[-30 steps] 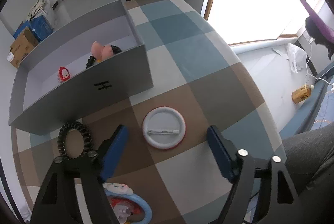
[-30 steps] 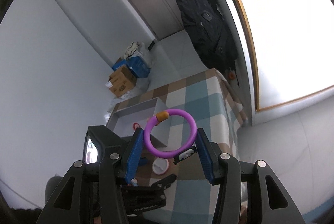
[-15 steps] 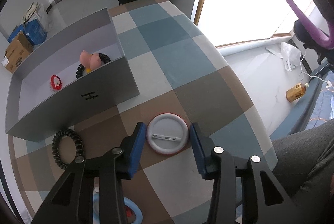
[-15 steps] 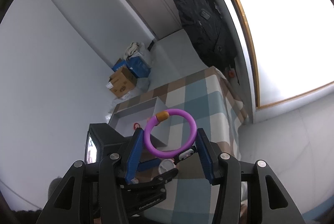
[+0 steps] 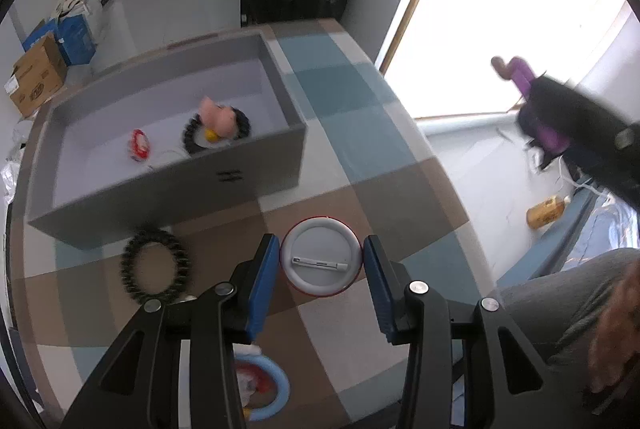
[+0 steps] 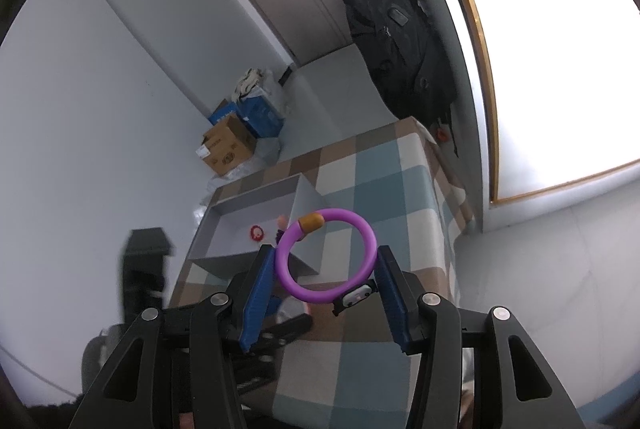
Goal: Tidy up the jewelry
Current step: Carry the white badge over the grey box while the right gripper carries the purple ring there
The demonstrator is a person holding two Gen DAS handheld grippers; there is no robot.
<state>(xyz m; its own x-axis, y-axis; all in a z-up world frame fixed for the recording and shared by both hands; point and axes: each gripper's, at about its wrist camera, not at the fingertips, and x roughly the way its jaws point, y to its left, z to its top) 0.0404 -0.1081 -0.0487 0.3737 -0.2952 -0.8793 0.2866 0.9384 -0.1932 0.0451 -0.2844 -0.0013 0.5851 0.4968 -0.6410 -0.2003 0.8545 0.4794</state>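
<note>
Badge clamped in my left tongs, purple ring in my right

The round white pin badge [image 5: 320, 261] sits pinched between my left gripper [image 5: 320, 265] pads above the checked tablecloth [image 5: 400, 197]; the grey box [image 5: 168, 189] lies at ten o'clock, a black beaded bracelet [image 5: 154, 269] at nine. My right gripper [image 6: 325, 269] grasps the purple ring [image 6: 326, 255].

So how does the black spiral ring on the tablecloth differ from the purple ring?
The black spiral ring lies flat on the checked tablecloth, touched by neither tool; the purple ring is held off the table, clamped in the right tool. The black one is ridged and coiled; the purple one is smooth, with an orange bead. Both are closed loops, outside the grey box.
</note>
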